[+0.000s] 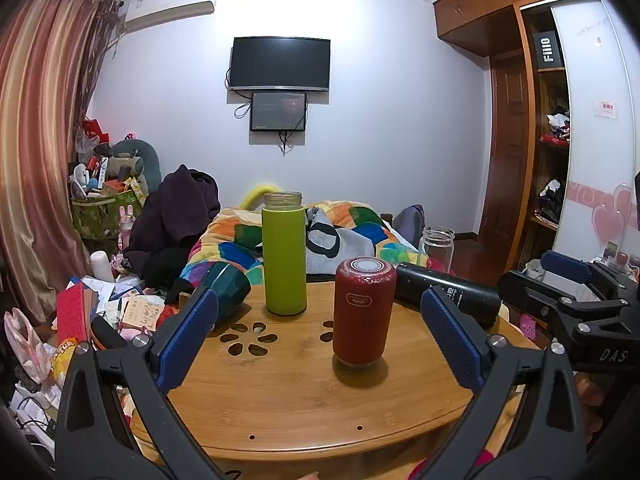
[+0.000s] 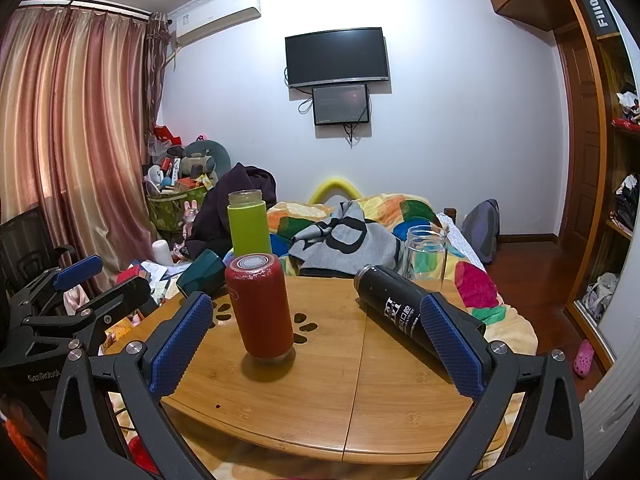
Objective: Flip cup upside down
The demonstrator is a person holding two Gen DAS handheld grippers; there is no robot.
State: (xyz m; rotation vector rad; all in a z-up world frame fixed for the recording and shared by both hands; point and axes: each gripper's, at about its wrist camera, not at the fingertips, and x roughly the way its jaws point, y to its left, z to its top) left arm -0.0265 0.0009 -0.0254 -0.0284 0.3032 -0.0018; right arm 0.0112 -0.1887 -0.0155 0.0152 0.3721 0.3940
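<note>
Both the left gripper (image 1: pixel 320 336) and the right gripper (image 2: pixel 316 344) hover spread wide and hold nothing above the near edge of the desk (image 1: pixel 280 392). Straight ahead between the left gripper's fingers, the red cup (image 1: pixel 363 312) stands upside down; a black bottle (image 2: pixel 404 312) lies just inside the right gripper's right finger.

The round bamboo-wood desk (image 1: pixel 280 392) looks smooth, faintly glossy. The red cylindrical cup (image 1: pixel 363 312) has a matt, slightly grainy coat. The clear glass jar (image 2: pixel 426 258) shines.
</note>
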